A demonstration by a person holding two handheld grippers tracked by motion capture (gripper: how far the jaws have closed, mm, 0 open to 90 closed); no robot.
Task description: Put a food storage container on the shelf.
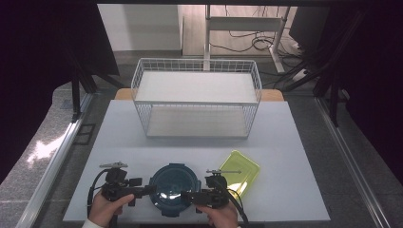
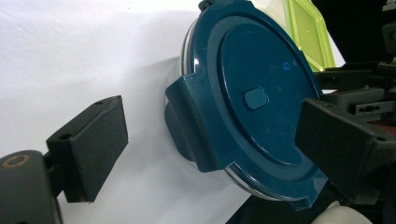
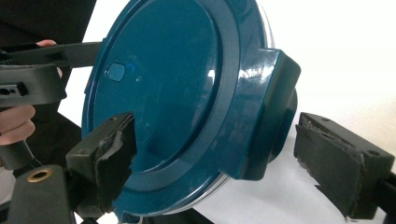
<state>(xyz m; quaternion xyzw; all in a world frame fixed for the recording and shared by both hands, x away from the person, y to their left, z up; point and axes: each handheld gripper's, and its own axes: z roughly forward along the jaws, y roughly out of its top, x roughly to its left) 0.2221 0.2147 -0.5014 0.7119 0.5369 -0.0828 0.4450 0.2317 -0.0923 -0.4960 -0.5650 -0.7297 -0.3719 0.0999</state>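
Observation:
A round container with a dark teal lid sits at the table's front middle. My left gripper reaches it from the left and my right gripper from the right. In the left gripper view the left gripper is open, its jaws straddling a side latch of the teal lid without touching it. In the right gripper view the right gripper is open too, around the opposite latch; its left jaw lies over the lid's rim.
A yellow-green rectangular container lies just right of the teal lid. A white wire basket with two levels stands at the back of the white table. A hand holds the other gripper.

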